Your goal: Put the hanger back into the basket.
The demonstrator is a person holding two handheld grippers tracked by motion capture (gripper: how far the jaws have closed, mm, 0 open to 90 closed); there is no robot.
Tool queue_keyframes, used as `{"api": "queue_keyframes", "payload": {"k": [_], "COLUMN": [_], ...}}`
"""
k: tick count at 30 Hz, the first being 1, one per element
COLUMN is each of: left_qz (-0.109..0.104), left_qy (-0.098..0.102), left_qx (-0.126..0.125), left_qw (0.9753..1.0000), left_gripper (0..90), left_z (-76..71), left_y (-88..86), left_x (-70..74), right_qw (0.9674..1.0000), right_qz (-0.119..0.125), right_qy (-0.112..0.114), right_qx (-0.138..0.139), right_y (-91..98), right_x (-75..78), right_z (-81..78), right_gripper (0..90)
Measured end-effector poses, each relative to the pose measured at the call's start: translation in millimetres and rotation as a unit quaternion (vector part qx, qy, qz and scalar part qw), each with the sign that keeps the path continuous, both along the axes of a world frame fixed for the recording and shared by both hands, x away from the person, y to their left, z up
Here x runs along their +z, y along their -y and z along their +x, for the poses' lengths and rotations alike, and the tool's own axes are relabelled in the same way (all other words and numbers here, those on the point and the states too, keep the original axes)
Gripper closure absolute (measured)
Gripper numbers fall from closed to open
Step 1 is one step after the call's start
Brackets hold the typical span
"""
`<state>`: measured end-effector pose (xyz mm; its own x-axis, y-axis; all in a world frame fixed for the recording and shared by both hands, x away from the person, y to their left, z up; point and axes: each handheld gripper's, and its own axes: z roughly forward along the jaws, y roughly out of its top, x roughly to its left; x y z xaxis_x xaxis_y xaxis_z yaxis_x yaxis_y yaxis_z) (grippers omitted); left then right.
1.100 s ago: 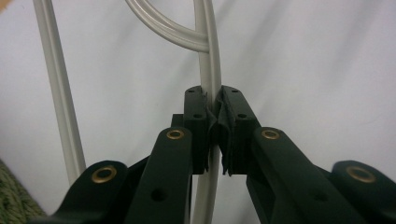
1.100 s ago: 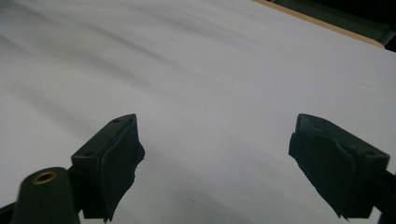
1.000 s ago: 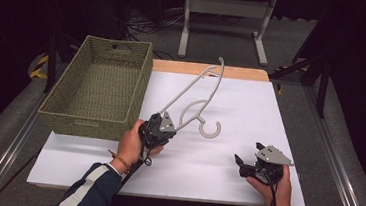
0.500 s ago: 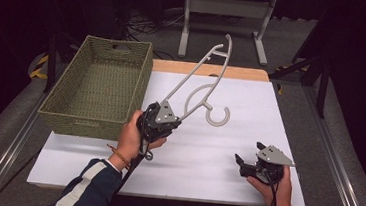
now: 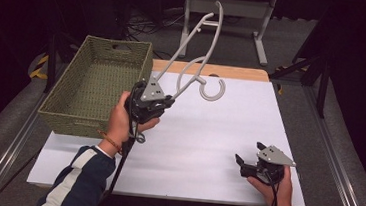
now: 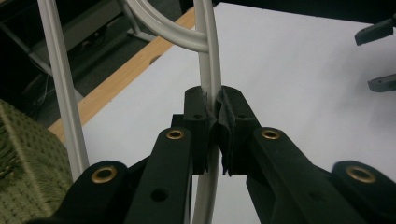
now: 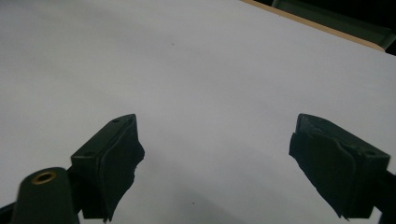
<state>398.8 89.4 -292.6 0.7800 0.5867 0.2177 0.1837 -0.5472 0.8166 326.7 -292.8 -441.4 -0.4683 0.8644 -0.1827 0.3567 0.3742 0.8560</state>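
Gripping the white hanger (image 5: pixel 195 49) tight, the left gripper (image 5: pixel 163 101) holds it tilted above the table (image 5: pixel 208 135), beside the basket (image 5: pixel 97 85) — right gripper (image 5: pixel 240 164) rests near the table's front edge, jaws wide apart, holding nothing.

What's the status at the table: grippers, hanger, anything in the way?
Left gripper shut on hanger, hanger tilted up off the table. Right gripper open, low over the table. Basket just left of the hanger; nothing blocking.
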Motion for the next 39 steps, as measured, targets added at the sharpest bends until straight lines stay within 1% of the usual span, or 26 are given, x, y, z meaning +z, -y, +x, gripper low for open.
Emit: {"api": "queue_keyframes", "payload": {"k": [2, 3, 5, 7, 8, 9, 10, 11, 15, 17, 18, 19, 20, 21, 22, 23, 24, 25, 26, 29, 32, 36, 38, 39], "left_qz": [-0.001, 0.000, 0.002, 0.003, 0.004, 0.006, 0.005, 0.006, 0.001, 0.008, 0.008, 0.014, 0.012, 0.012, 0.013, 0.013, 0.013, 0.010, 0.013, 0.016, 0.023, 0.036, 0.034, 0.037], "left_qy": [0.001, 0.005, 0.009, 0.009, 0.010, 0.012, 0.010, 0.014, 0.010, 0.010, 0.010, 0.007, 0.006, 0.006, 0.005, 0.004, 0.004, 0.002, 0.001, -0.005, -0.012, -0.017, -0.022, -0.025], "left_qx": [0.007, 0.012, 0.017, 0.025, 0.031, 0.031, 0.037, 0.045, 0.066, 0.074, 0.074, 0.080, 0.088, 0.088, 0.094, 0.099, 0.099, 0.102, 0.107, 0.116, 0.128, 0.133, 0.138, 0.139], "left_qw": [1.0000, 0.9999, 0.9998, 0.9996, 0.9995, 0.9994, 0.9992, 0.9989, 0.9978, 0.9972, 0.9972, 0.9967, 0.9960, 0.9960, 0.9954, 0.9950, 0.9950, 0.9948, 0.9941, 0.9931, 0.9915, 0.9903, 0.9896, 0.9893], "left_gripper": [82.4, 82.4, 82.4, 82.4, 82.4, 82.4, 82.4, 82.4, 82.4, 82.4, 82.4, 82.4, 82.4, 82.4, 82.4, 82.4, 82.4, 82.4, 82.4, 82.4, 82.3, 82.3, 82.4, 82.3], "left_z": [0.8, 1.3, 2.3, 3.6, 3.9, 4.7, 5.1, 6.4, 11.3, 14.2, 14.2, 17.5, 20.8, 20.8, 23.5, 24.9, 24.9, 27.5, 29.5, 33.6, 37.9, 43.0, 45.9, 47.6], "left_y": [-7.0, -11.3, -17.1, -25.5, -29.0, -32.2, -36.0, -42.2, -60.5, -68.0, -68.0, -76.3, -85.5, -85.5, -93.9, -98.0, -98.0, -104.9, -110.1, -119.4, -128.8, -135.2, -139.4, -141.7], "left_x": [4.9, 7.6, 10.4, 12.5, 12.8, 13.2, 12.9, 12.8, 10.7, 9.3, 9.3, 7.9, 5.3, 5.3, 2.5, 0.8, 0.8, -1.9, -4.1, -8.8, -15.5, -21.6, -25.5, -28.0], "right_qw": [1.0000, 1.0000, 1.0000, 1.0000, 1.0000, 1.0000, 1.0000, 1.0000, 1.0000, 1.0000, 1.0000, 1.0000, 1.0000, 1.0000, 1.0000, 1.0000, 1.0000, 1.0000, 1.0000, 1.0000, 1.0000, 1.0000, 1.0000, 1.0000], "right_qz": [0.000, 0.000, 0.000, 0.001, 0.000, -0.001, -0.001, 0.000, 0.000, -0.001, -0.001, -0.001, -0.001, -0.001, -0.002, -0.001, -0.001, -0.001, 0.000, -0.002, -0.003, -0.004, -0.005, -0.004], "right_qy": [-0.001, -0.001, 0.000, 0.000, -0.001, -0.001, -0.001, -0.001, -0.002, -0.001, -0.001, -0.001, -0.003, -0.003, -0.002, 0.001, 0.001, 0.001, 0.002, -0.001, -0.001, -0.003, -0.004, -0.003], "right_qx": [0.002, 0.003, 0.003, 0.003, 0.003, 0.004, 0.005, 0.005, 0.005, 0.006, 0.006, 0.006, 0.006, 0.006, 0.004, 0.002, 0.002, 0.001, 0.001, 0.002, 0.003, 0.005, 0.006, 0.006], "right_y": [-0.3, -0.4, -0.4, -0.4, -0.6, -0.8, -0.8, -0.9, -1.5, -1.7, -1.7, -1.7, -1.7, -1.7, -1.7, -1.5, -1.5, -1.2, -0.8, -1.2, -1.7, -2.4, -3.0, -3.3], "right_x": [-0.3, -0.4, -0.2, -0.2, -0.2, -0.2, -0.1, -0.1, -0.8, -0.9, -0.9, -1.0, -1.3, -1.3, -1.3, -1.2, -1.2, -0.9, -0.8, -1.5, -1.9, -3.0, -3.4, -3.4], "right_z": [0.0, -0.2, -0.1, -0.1, -0.4, -0.5, -0.6, -0.6, -0.4, -0.4, -0.4, -0.3, -0.2, -0.2, -0.3, -0.4, -0.4, -0.4, -0.1, -0.3, -0.1, 0.3, 0.4, 0.4], "right_gripper": [15.4, 15.4, 15.4, 15.4, 15.4, 15.4, 15.4, 15.4, 15.4, 15.4, 15.4, 15.4, 15.4, 15.4, 15.4, 15.4, 15.4, 15.4, 15.4, 15.4, 15.4, 15.4, 15.4, 15.4]}}
